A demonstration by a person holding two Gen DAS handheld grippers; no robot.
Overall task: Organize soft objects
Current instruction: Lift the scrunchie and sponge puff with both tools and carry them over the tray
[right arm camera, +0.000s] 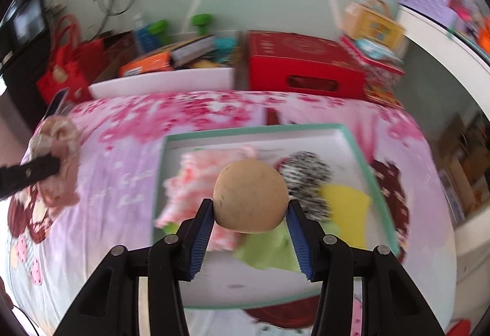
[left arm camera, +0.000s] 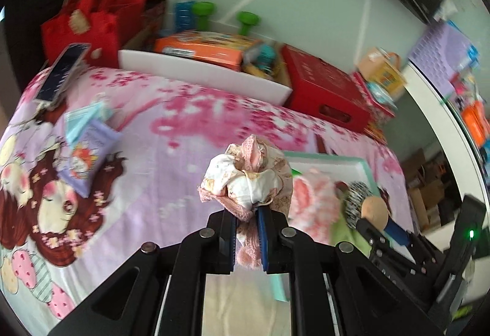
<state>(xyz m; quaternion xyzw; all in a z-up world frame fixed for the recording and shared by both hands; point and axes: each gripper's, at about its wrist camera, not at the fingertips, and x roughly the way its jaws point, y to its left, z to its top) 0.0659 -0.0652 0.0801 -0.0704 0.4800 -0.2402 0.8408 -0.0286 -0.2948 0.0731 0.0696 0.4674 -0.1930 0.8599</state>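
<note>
Right now the left gripper point(left arm camera: 246, 236) is clamped nearly closed on a bunched pink cloth point(left arm camera: 245, 180) that dangles loose and could snag. The right gripper point(right arm camera: 249, 232), jaws half apart, pinches a tan ball point(right arm camera: 250, 196) only at its sides; it may squirt out. At twelve o'clock beyond, a teal-rimmed tray point(right arm camera: 364, 158) on the bed point(right arm camera: 122, 183) holds a pink towel point(right arm camera: 196, 183), speckled ball point(right arm camera: 306, 177), yellow point(right arm camera: 346, 210) and green cloths point(right arm camera: 269, 250).
</note>
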